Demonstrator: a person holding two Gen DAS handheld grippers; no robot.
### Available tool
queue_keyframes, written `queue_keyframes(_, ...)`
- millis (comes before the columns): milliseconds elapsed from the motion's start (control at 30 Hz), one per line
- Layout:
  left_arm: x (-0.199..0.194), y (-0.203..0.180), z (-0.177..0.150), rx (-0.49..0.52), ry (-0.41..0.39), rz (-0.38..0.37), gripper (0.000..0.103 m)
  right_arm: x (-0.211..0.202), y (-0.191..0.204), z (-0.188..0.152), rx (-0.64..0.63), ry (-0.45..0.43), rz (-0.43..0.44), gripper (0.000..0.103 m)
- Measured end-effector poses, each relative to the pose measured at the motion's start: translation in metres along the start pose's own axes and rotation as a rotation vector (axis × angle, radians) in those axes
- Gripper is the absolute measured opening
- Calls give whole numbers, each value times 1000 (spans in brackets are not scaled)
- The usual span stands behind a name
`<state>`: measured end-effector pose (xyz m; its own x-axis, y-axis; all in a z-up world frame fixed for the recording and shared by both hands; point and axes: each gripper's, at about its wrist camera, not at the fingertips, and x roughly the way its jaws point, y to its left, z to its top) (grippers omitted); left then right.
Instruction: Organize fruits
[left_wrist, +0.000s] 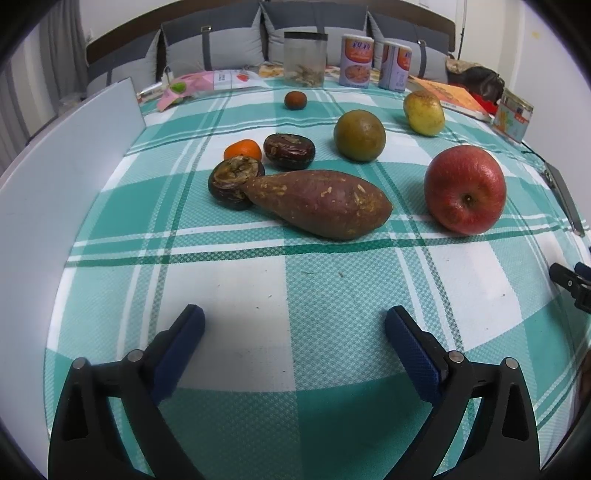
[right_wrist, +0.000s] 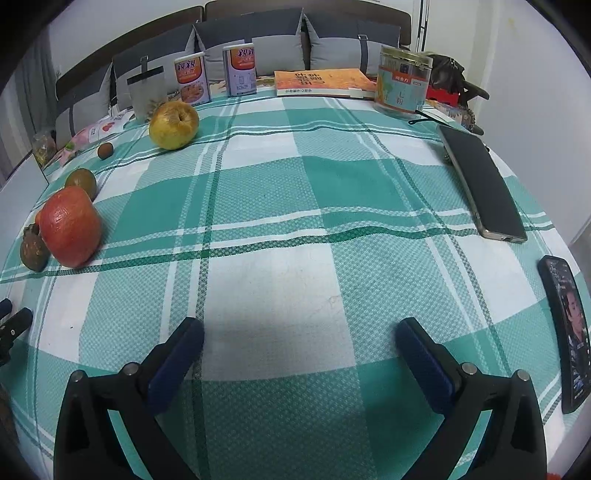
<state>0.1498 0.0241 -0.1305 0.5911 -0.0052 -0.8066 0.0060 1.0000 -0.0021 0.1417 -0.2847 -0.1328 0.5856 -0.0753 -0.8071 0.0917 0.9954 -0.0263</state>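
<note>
On the green checked tablecloth (left_wrist: 295, 288) lie a sweet potato (left_wrist: 317, 203), a red apple (left_wrist: 464, 189), a green round fruit (left_wrist: 359, 135), a yellow pear (left_wrist: 423, 112), a small orange (left_wrist: 242, 150), two dark wrinkled fruits (left_wrist: 289, 150) (left_wrist: 235, 181) and a small brown fruit (left_wrist: 295, 100). My left gripper (left_wrist: 294, 323) stands open over bare cloth, short of the sweet potato. My right gripper (right_wrist: 299, 334) is open too, nothing between its fingers, with the apple (right_wrist: 70, 226) and the pear (right_wrist: 173, 124) far to its left. Its fingers (left_wrist: 570, 282) show at the left wrist view's right edge.
A white board (left_wrist: 66, 177) stands along the left. At the back are a clear jar (left_wrist: 305, 59), two cans (left_wrist: 356, 61), a book (right_wrist: 325, 83), a tin (right_wrist: 402, 83) and grey cushions. Two phones (right_wrist: 484, 184) (right_wrist: 567, 336) lie on the right.
</note>
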Motion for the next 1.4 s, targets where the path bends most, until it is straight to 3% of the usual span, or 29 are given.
queue_keyframes(167,9,2,12,25,7,-14,103,0,0,0,0,0,0,103)
queue_keyframes(1400,11,2,12,14,0,-14,103,0,-1,0,-4,-1,-1,103)
